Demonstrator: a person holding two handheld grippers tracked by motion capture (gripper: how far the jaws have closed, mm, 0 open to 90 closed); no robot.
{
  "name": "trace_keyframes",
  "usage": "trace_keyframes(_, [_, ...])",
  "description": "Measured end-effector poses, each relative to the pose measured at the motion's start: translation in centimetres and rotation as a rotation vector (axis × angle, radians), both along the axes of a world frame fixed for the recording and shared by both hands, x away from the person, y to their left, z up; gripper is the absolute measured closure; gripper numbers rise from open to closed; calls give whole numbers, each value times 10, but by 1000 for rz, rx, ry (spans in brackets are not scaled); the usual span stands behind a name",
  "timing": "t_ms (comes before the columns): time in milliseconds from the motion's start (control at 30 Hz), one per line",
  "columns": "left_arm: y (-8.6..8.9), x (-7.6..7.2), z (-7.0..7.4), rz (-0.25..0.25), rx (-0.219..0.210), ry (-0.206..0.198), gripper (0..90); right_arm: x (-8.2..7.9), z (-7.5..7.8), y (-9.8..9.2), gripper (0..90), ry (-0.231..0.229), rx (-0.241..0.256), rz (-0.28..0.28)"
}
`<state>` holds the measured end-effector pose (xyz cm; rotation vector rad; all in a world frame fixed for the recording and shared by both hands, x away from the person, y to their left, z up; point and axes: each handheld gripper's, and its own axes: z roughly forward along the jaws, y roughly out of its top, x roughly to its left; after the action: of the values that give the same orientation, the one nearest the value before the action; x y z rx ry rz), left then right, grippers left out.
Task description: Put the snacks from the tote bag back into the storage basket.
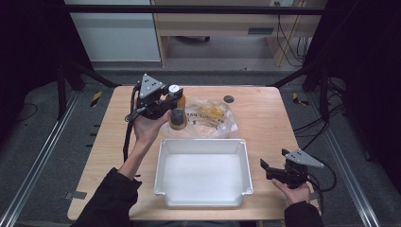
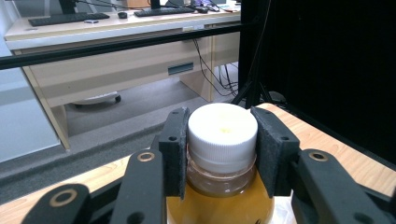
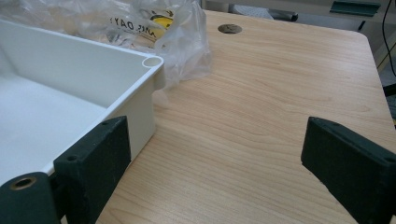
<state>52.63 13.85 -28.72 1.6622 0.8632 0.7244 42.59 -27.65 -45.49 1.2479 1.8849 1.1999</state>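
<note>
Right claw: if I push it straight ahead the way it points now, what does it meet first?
Probably nothing soon: the open right claw faces bare wooden table. The white bin lies just beside its line, as does the plastic bag farther on, though depth is unclear.

The bottle (image 2: 222, 154) is cut off below its shoulder; the bag's (image 1: 213, 116) contents stay unclear.
</note>
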Motion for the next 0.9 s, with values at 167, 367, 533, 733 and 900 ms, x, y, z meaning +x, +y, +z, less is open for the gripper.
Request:
trace_keyframes(167, [0,-6,0,-9,6,0,588,0,0,0,85,0,-1,0])
trace_keyframes(367, [-1,-12,0,-17,2,-7,588,0,0,0,85,-2,-3,0])
trace_keyframes(533, [1,-16,0,-22,-2,-12,588,0,0,0,85,-3,-3,1])
trace_keyframes(733, [3,-22,2,-29,6,-16,588,0,0,0,85,-2,-2,1])
trace_keyframes(900, [6,-29,4,-36,-8,-18,588,0,0,0,86,0,-2,1])
